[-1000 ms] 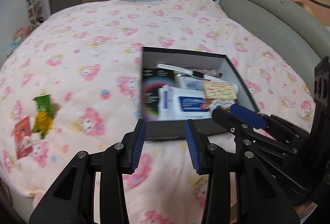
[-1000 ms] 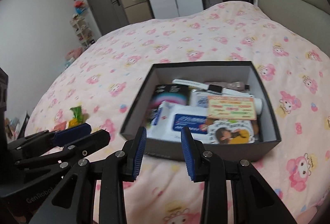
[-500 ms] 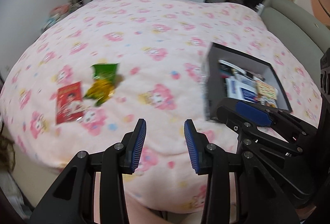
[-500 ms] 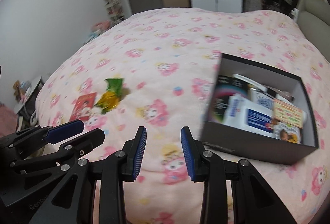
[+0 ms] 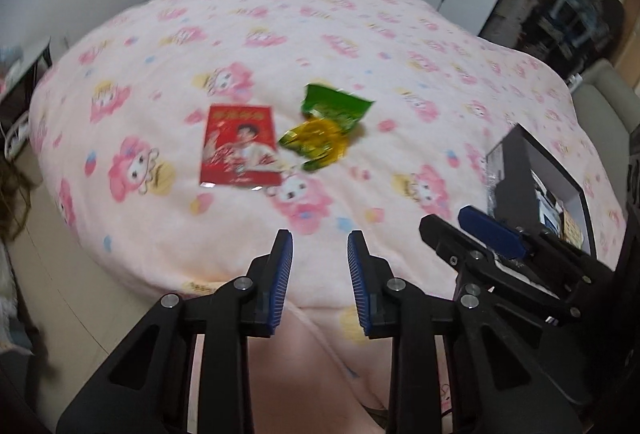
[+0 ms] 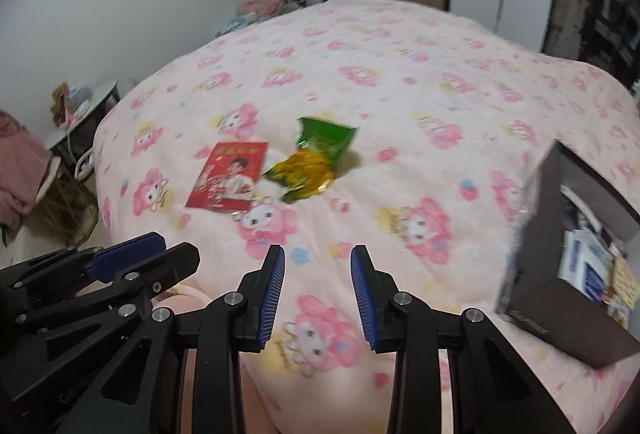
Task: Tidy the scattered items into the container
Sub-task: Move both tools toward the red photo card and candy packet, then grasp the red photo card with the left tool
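Pink cartoon-print bedding covers the bed, which fills both wrist views; a white wall, a grey door and shelves stand behind it, and a small round side table sits at the bed's far left in the right wrist view.

3 scattered items lie together on the bed. The red packet lies flat, printed with a figure. Just to its right sits the yellow wrapper, crumpled, and the green wrapper lies behind it, touching or overlapping it; blur hides which. In the right wrist view the same 3 appear as red packet, yellow wrapper and green wrapper.

The box, dark-walled and open-topped, rests on the bed well to the right of the wrappers. Inside it, packets in white, blue and orange show, too blurred to tell apart. In the right wrist view the box sits at the right edge.

The left tool hangs above the bed's near edge, its blue-padded fingers spread with nothing between them. The right tool is likewise spread and empty, above the bedding, near side of the wrappers. Each tool shows at the edge of the other's view.
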